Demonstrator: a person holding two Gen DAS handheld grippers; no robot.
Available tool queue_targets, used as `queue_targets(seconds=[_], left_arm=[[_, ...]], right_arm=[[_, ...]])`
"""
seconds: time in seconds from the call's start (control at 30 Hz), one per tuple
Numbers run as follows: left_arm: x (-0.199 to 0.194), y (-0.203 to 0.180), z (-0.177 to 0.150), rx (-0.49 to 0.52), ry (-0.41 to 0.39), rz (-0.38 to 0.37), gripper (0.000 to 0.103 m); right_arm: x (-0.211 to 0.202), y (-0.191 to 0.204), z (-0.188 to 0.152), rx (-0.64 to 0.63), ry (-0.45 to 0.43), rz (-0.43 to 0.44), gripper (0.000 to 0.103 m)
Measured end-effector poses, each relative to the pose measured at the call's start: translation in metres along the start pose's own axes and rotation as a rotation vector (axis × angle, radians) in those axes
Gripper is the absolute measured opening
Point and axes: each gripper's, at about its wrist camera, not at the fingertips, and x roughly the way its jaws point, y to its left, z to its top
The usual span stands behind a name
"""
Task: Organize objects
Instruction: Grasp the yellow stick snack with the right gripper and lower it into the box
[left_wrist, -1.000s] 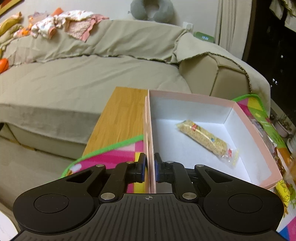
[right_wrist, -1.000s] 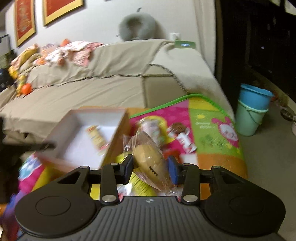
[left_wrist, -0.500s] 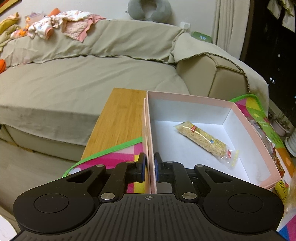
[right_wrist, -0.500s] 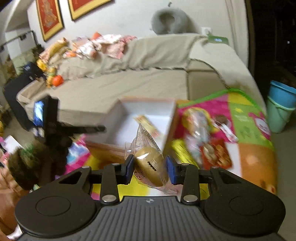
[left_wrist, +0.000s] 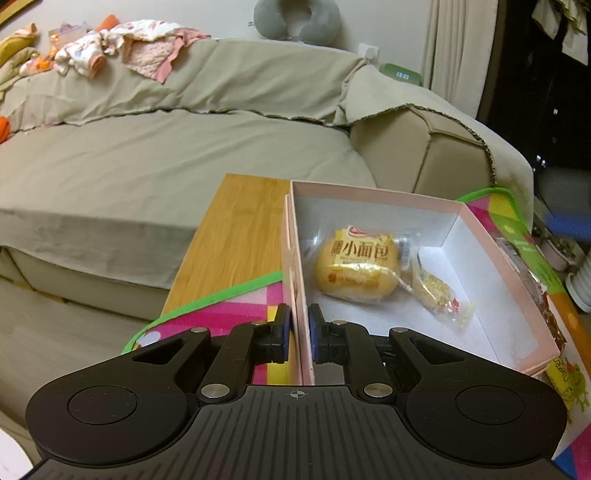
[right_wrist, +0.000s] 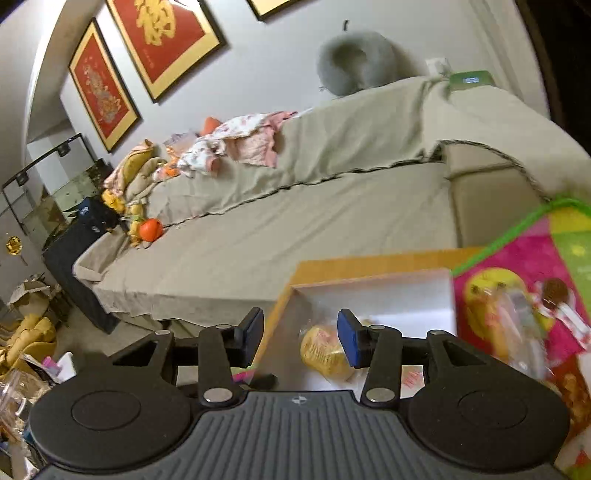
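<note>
Behind everything we see a long sofa (left_wrist: 166, 155) under a beige cover, with a heap of small clothes (left_wrist: 122, 44) on its backrest and a grey neck pillow (left_wrist: 297, 18) against the wall. Red framed pictures (right_wrist: 162, 40) hang above it in the right wrist view. Close to the sofa stands a wooden table (left_wrist: 236, 236), partly covered by a bright play mat (left_wrist: 221, 314) with a green edge.

On the table sits a pink box (left_wrist: 498, 258) with a white inside. Our left gripper (left_wrist: 300, 334) is clamped tight on the near wall of the box, one blue pad on each side of it.

Inside the box lies a wrapped bread bun (left_wrist: 356, 269), and just beside it, on its right, a clear snack packet (left_wrist: 439, 295); whether they touch we cannot tell.

Our right gripper (right_wrist: 300, 338) hangs over the box with its jaws opening. The bun shows below the gap, lying in the box, and the pads do not press on it. More wrapped snacks (right_wrist: 517, 317) lie blurred on the mat to the right.
</note>
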Motion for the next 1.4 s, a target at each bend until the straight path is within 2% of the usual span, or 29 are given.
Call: queue_targets(seconds=[0.07, 0.23, 0.37, 0.53, 0.8, 0.9, 0.97, 1.03, 1.1, 1.17, 1.23, 1.27, 1.3, 1.4], left_arm=[[0.0, -0.001, 0.0, -0.001, -0.002, 0.002, 0.012], [0.0, 0.0, -0.002, -0.016, -0.004, -0.003, 0.012], [-0.001, 0.0, -0.002, -0.023, -0.005, -0.004, 0.012], [-0.001, 0.0, -0.002, -0.026, -0.004, -0.003, 0.012], [-0.001, -0.001, -0.002, -0.027, -0.002, -0.001, 0.013], [-0.001, -0.001, -0.003, -0.026, -0.001, -0.002, 0.013], [-0.001, -0.001, -0.004, -0.024, 0.0, -0.001, 0.013], [-0.001, -0.001, -0.004, -0.025, 0.0, -0.001, 0.013], [-0.002, 0.0, -0.005, -0.024, 0.0, 0.0, 0.013], [-0.002, 0.0, -0.004, -0.025, -0.001, -0.001, 0.013], [-0.002, -0.001, -0.005, -0.024, -0.002, 0.0, 0.013], [-0.002, -0.001, -0.005, -0.023, -0.001, 0.001, 0.013], [-0.002, 0.0, -0.005, -0.022, 0.0, 0.0, 0.013], [-0.003, 0.001, -0.005, -0.02, 0.0, -0.001, 0.013]], right_arm=[[-0.012, -0.008, -0.011, -0.026, -0.017, -0.053, 0.046], [-0.051, -0.027, -0.048, -0.16, -0.034, -0.221, 0.06], [-0.072, -0.037, -0.088, -0.262, 0.022, -0.337, 0.073], [-0.079, -0.054, -0.122, -0.299, 0.09, -0.451, 0.075], [-0.056, -0.075, -0.127, -0.292, 0.128, -0.458, 0.078], [-0.042, -0.085, -0.127, -0.251, 0.16, -0.451, 0.078], [-0.037, -0.088, -0.128, -0.195, 0.194, -0.421, 0.078], [-0.041, -0.085, -0.129, -0.157, 0.206, -0.343, 0.078], [-0.046, -0.077, -0.127, -0.162, 0.199, -0.278, 0.078], [-0.047, -0.067, -0.125, -0.207, 0.179, -0.315, 0.077], [-0.04, -0.062, -0.122, -0.275, 0.148, -0.403, 0.07], [-0.035, -0.062, -0.12, -0.299, 0.144, -0.43, 0.063], [-0.028, -0.063, -0.118, -0.306, 0.149, -0.443, 0.054], [-0.009, -0.07, -0.112, -0.293, 0.185, -0.432, 0.044]])
